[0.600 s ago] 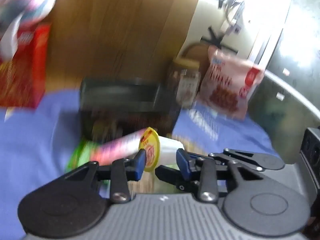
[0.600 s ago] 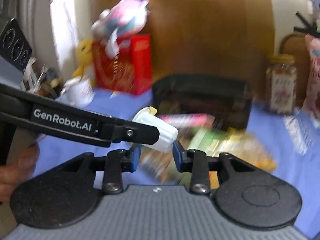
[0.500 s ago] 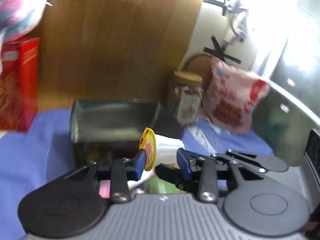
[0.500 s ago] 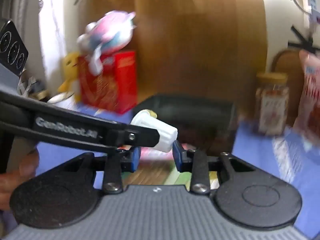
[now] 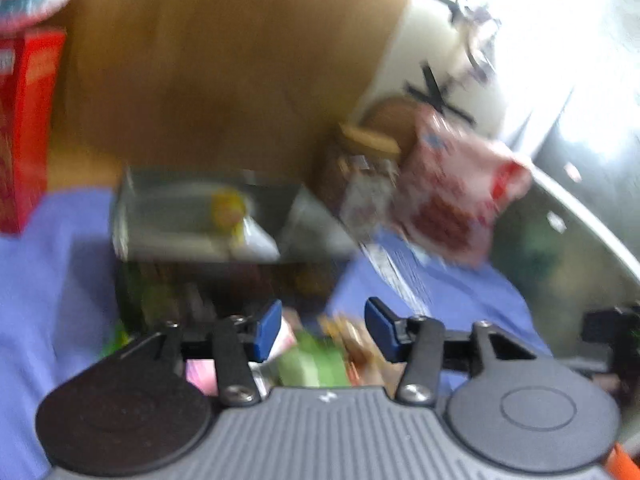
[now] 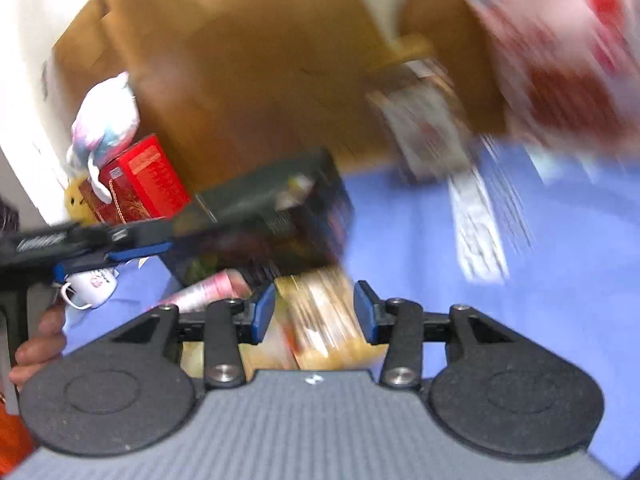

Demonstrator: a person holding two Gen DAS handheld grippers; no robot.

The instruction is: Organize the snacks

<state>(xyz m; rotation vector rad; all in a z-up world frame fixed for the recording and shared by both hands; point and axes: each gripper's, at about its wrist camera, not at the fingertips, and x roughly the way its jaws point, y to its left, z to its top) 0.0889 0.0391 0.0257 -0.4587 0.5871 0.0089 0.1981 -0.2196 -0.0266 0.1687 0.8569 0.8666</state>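
A white cup with a yellow lid (image 5: 236, 216) lies on its side inside the dark bin (image 5: 132, 216). My left gripper (image 5: 322, 326) is open and empty in front of the bin, above a green packet (image 5: 312, 364) and a pink packet (image 5: 282, 338). In the right wrist view the bin (image 6: 320, 208) is at the centre and the left gripper (image 6: 152, 242) comes in from the left at its near corner. My right gripper (image 6: 314, 312) is open. A yellow-orange snack packet (image 6: 320, 312), blurred, lies on the blue cloth below the gap between its fingers.
At the back right stand a jar with a cork lid (image 5: 368, 176) and a red-and-white snack bag (image 5: 460, 196). A red box (image 6: 140, 184) with a plush toy (image 6: 104, 128) on it is at the back left. A white mug (image 6: 92, 284) and a hand (image 6: 40, 340) are at the left.
The left gripper has let go of the white cup, which now lies in the bin. The right gripper has swung right and tilted, and now looks over the yellow-orange packet.
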